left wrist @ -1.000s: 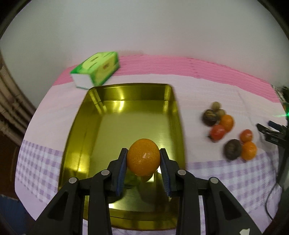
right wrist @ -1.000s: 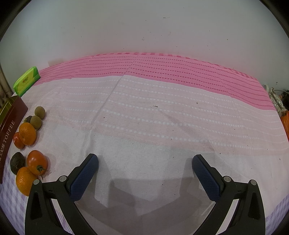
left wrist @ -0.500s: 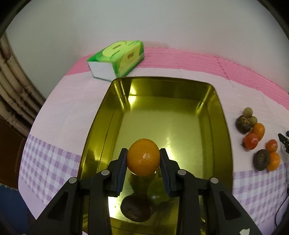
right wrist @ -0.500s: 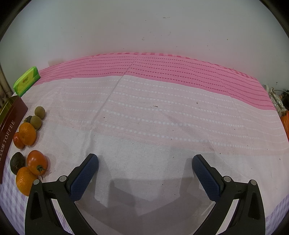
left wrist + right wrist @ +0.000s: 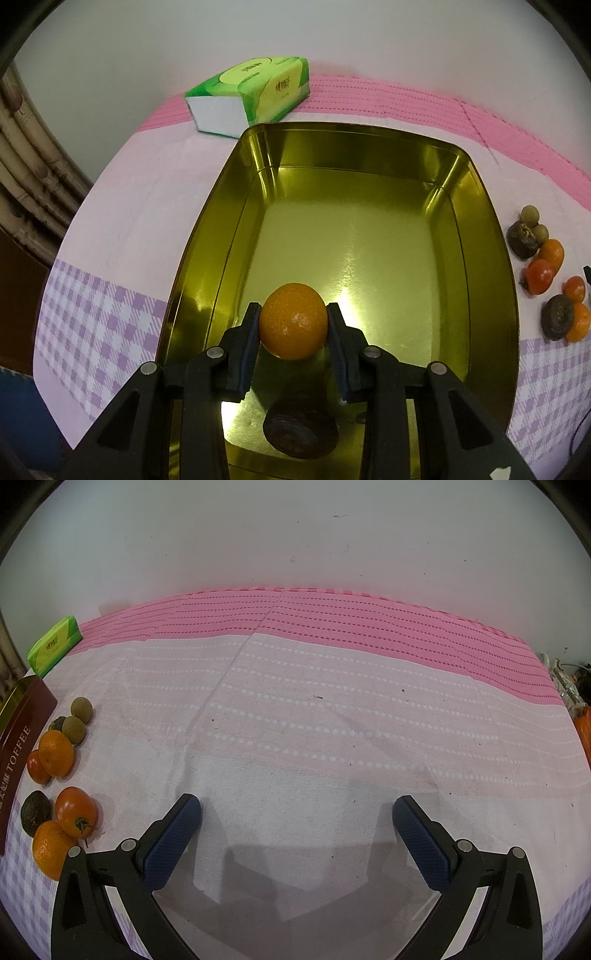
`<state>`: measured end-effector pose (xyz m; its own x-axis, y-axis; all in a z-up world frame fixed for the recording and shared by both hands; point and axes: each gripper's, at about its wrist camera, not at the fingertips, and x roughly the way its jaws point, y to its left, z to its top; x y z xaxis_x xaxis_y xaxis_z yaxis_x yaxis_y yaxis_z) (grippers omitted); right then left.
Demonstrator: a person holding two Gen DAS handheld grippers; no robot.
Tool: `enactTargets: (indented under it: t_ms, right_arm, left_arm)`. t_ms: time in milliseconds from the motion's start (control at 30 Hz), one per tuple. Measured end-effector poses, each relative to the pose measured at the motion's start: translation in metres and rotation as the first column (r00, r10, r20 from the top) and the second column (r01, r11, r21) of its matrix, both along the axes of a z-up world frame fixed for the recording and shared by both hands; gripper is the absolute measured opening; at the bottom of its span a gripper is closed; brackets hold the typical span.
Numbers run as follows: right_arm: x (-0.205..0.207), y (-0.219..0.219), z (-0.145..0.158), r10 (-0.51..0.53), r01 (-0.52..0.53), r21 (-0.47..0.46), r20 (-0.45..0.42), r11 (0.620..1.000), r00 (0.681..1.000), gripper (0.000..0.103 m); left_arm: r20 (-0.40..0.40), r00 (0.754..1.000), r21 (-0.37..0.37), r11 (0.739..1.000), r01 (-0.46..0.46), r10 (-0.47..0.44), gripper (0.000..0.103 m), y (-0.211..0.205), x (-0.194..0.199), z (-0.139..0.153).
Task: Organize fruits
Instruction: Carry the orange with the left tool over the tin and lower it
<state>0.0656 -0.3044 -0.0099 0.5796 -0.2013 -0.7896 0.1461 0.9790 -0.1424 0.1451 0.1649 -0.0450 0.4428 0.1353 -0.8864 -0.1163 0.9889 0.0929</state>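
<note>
1. The left tool (image 5: 293, 319) grips an orange (image 5: 293, 325) between its blue pads, poised over the near end of the gold tin (image 5: 495, 280).
2. To set it down well, I'd lower it toward bare floor at twelve o'clock, away from the dark fruit (image 5: 301, 430) lying at six o'clock, and let go low so it doesn't roll.
3. The orange looks round, glossy and finely dimpled, unbruised.
4. The right tool (image 5: 297, 814) hangs wide and empty above the tabletop (image 5: 332, 720); remaining fruits (image 5: 55, 753) cluster at nine o'clock beside the tin.
</note>
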Motion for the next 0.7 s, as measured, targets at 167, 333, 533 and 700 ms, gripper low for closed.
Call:
enactTargets:
  t_ms: [167, 333, 533, 700]
  right_arm:
    - [0.0000, 0.0001, -0.0001, 0.000, 0.000, 0.000, 0.000, 1.000, 1.000, 0.103]
    - [0.0000, 0.0001, -0.0003, 0.000, 0.000, 0.000, 0.000, 1.000, 1.000, 0.103]
    - [-0.0001, 0.0001, -0.0009, 0.000, 0.000, 0.000, 0.000, 1.000, 1.000, 0.103]
    - [-0.0001, 0.0002, -0.0008, 0.000, 0.000, 0.000, 0.001, 1.000, 1.000, 0.103]
  left_arm:
    - [0.002, 1.000, -0.010, 1.000, -0.011, 0.011, 0.031, 0.0021, 0.0001, 0.0016]
    - [0.002, 1.000, -0.022, 1.000, -0.015, 0.015, 0.031, 0.0063, -0.0010, 0.0013]
    - [0.005, 1.000, -0.031, 0.999, -0.024, 0.024, 0.032, 0.0094, -0.0026, 0.0017]
    - [0.015, 1.000, -0.024, 0.999, -0.021, 0.021, 0.033, 0.0092, -0.0045, 0.0017]
